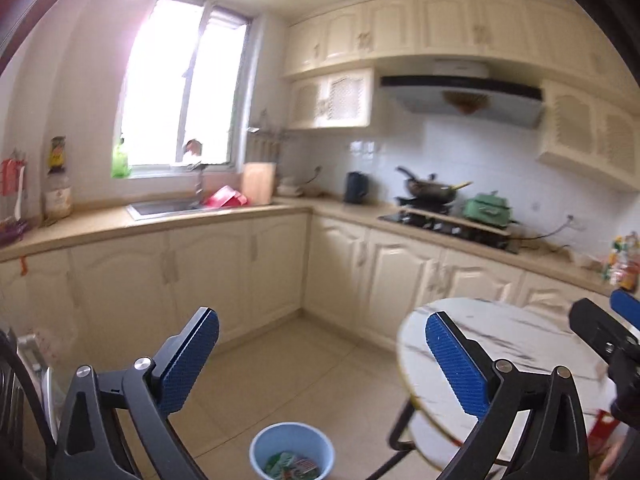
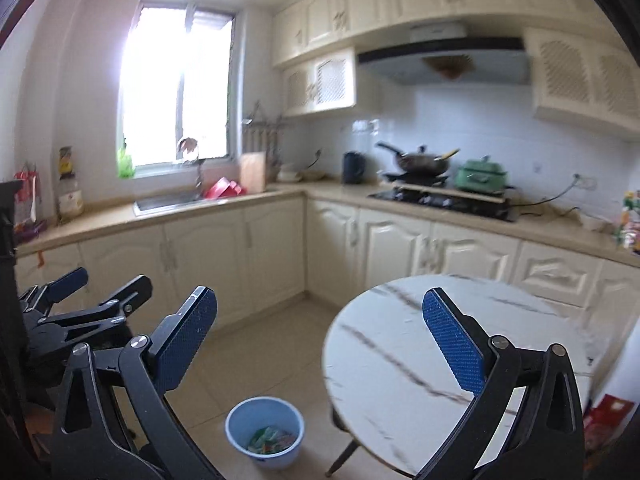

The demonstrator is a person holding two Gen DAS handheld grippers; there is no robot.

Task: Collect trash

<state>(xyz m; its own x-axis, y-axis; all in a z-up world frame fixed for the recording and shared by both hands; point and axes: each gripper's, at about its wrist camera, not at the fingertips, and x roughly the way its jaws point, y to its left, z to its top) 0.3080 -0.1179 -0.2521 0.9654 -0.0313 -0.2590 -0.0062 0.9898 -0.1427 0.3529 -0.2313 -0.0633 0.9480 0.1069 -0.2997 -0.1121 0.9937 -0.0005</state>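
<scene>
Both claws are spread wide and empty: your left gripper [image 1: 322, 354] and your right gripper [image 2: 320, 340] each show two blue pads with only floor and room between them, both raised and aimed nearly level across the kitchen. The trash [image 2: 269, 440], a small heap of green and red wrappers, already lies inside the pale blue bin [image 2: 240, 416], which stands on the tiled floor just beside the round marble table [image 2: 384, 340], below and between your claws. No loose litter shows on the tabletop; the pictures are smeared, so small scraps could be missed. A red packet [image 2: 608, 410] sits low at the table's far right; whether it is trash you cannot tell. From here, the likely trouble is a knock: the left claw's right pad overlaps the table's rim in its view, and your right gripper [image 1: 600, 330] hangs close at that picture's right edge, so a quick sweep could clip table or tool. The light bin would probably tip if caught by a descending finger, spilling the wrappers.
</scene>
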